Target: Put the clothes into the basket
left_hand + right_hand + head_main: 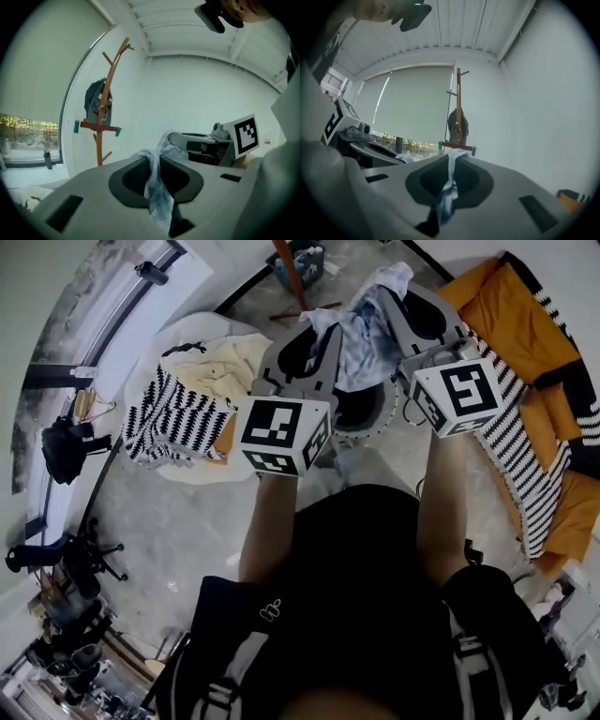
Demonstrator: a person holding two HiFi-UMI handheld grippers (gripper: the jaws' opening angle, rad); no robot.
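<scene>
**Item: checked garment, held between two hand-held grippers, outside the basket**

- Landmark: basket (187, 329), round and white, standing on the grey floor (159, 521) at the left of the head view.
- Basket contents: a black-and-white striped garment (173, 418) draped over the near rim, and a cream garment (225, 367) lying behind it.
- Checked garment (361, 334): pale blue and white, bunched. It hangs in the air to the right of the basket and above floor level, not inside the basket and not touching it.
- Left hand-held gripper (314, 334): the nearer one to the basket. Its jaws are clamped on a fold of the checked garment, and the cloth trails down between the pads in its own view (157, 197).
- Right hand-held gripper (405, 310): farther from the basket, on the garment's other side. Its jaws are pressed together on a thin twisted strip of the same garment (449, 187).
- Coat stand (110, 93): wooden, beyond the basket near the window wall, with a dark item hanging on it.
- Orange cushions (525, 324): well to the right of the basket, past both grippers, with a striped cloth (525, 456) alongside.
</scene>
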